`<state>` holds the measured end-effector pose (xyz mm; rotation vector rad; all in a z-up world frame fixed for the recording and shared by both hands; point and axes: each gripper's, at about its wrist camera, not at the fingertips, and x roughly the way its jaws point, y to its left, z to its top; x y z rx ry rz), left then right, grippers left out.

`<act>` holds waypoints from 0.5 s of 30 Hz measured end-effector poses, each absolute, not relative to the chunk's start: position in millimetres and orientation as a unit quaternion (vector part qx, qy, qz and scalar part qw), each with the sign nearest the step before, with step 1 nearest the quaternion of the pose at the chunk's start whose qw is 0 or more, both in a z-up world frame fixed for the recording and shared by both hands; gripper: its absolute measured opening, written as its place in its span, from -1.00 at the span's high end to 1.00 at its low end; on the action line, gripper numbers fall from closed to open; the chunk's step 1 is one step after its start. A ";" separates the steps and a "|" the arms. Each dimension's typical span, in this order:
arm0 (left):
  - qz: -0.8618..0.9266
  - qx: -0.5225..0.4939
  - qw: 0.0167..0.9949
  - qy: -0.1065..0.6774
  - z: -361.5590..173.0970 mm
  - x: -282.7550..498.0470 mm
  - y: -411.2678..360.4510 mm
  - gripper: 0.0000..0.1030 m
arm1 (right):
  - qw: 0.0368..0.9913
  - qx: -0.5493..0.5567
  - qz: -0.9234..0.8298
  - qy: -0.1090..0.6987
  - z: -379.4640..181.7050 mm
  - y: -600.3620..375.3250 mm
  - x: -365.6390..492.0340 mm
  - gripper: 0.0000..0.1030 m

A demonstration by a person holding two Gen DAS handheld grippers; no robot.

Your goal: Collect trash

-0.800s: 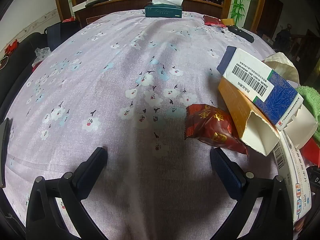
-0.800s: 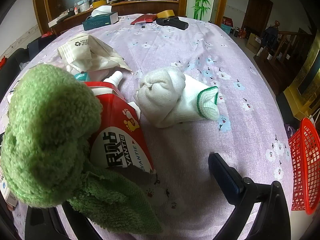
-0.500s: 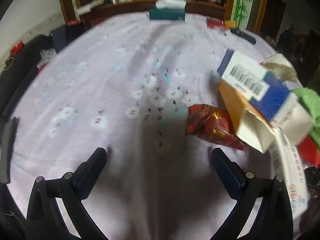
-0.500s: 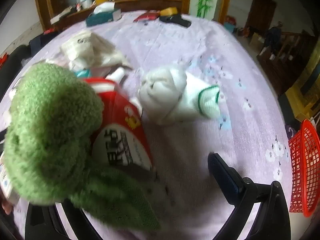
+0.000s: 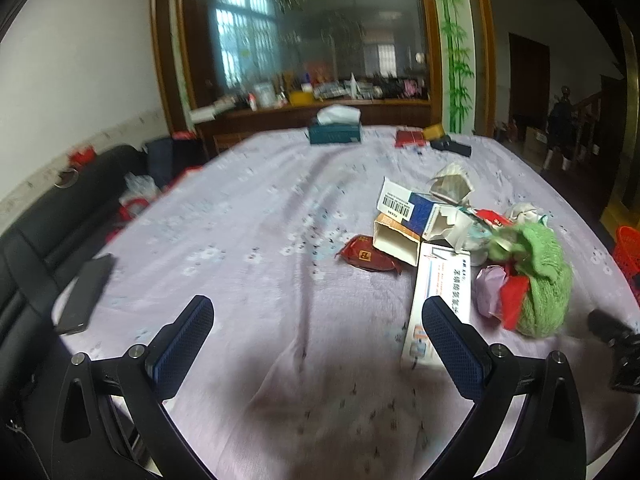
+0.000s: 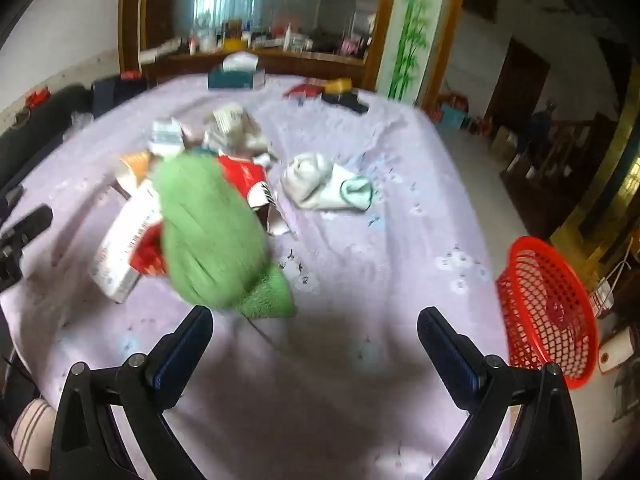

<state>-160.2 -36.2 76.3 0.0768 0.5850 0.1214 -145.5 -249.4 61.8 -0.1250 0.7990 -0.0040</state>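
A heap of trash lies on the lilac flowered tablecloth [image 5: 260, 216]: a red snack wrapper [image 5: 370, 257], an open orange-and-white carton [image 5: 396, 236], a blue-and-white barcode box [image 5: 412, 206], a long white box [image 5: 440, 300], crumpled paper [image 5: 450, 184] and a green sock bundle [image 5: 540, 276]. My left gripper [image 5: 318, 344] hovers open and empty, short of the heap and to its left. My right gripper [image 6: 314, 352] is open and empty too, just behind the green sock bundle [image 6: 208, 232]. A white sock [image 6: 326, 182] lies to the right of the heap.
A red mesh basket [image 6: 548, 312] stands off the table's right edge. A teal tissue box [image 5: 335, 130], a red packet [image 5: 408, 138] and a dark case [image 5: 450, 146] sit at the far end. A black phone [image 5: 86, 292] lies at the left edge, beside a black sofa [image 5: 60, 208].
Both grippers have pulled back and tilted up from the heap, so the whole table and the cabinet behind show. The trash looks smaller and farther. Both stay open and empty.
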 end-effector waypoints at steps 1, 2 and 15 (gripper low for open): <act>0.066 0.038 0.957 0.281 75.8 -168.0 -36.3 -1.00 | 0.924 -0.059 -0.005 0.377 64.6 -248.8 -153.9 -1.00; 0.074 0.036 0.958 0.274 74.8 -176.8 -35.7 -1.00 | 0.929 -0.058 -0.007 0.366 66.5 -248.0 -161.2 -1.00; 0.079 0.022 0.957 0.277 59.6 -205.6 -38.0 -1.00 | 0.939 -0.026 -0.017 0.343 63.3 -251.5 -187.8 -1.00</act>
